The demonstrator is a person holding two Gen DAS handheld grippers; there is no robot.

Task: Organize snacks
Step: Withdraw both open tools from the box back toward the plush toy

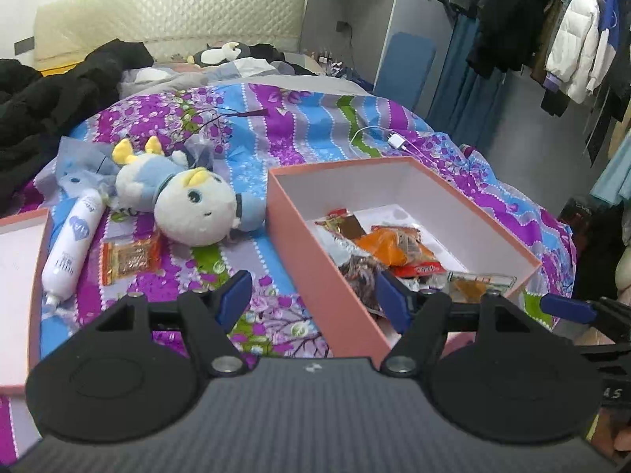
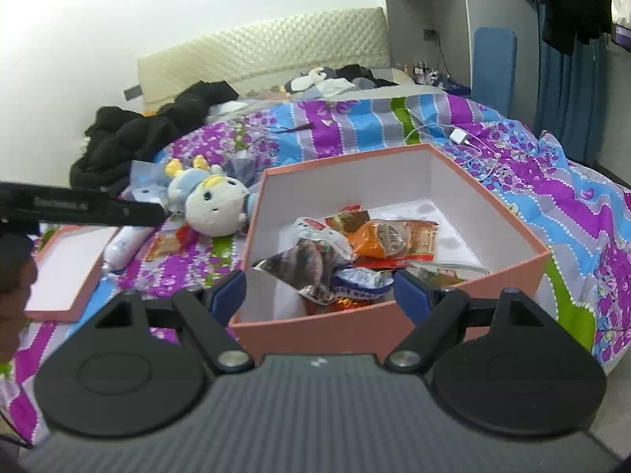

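Note:
A pink box with a white inside lies on the bed and holds several snack packets. One orange snack packet lies loose on the cover, left of the box. My left gripper hangs open over the box's near left corner, nothing between its blue pads. My right gripper stands open over the box's near wall, also with nothing in it. A blue pad of the right gripper shows at the right edge of the left wrist view.
The pink box lid lies at the left. A white tube and a plush toy rest beside the loose packet. A white charger with cable lies beyond the box. Black clothes are piled at the far left.

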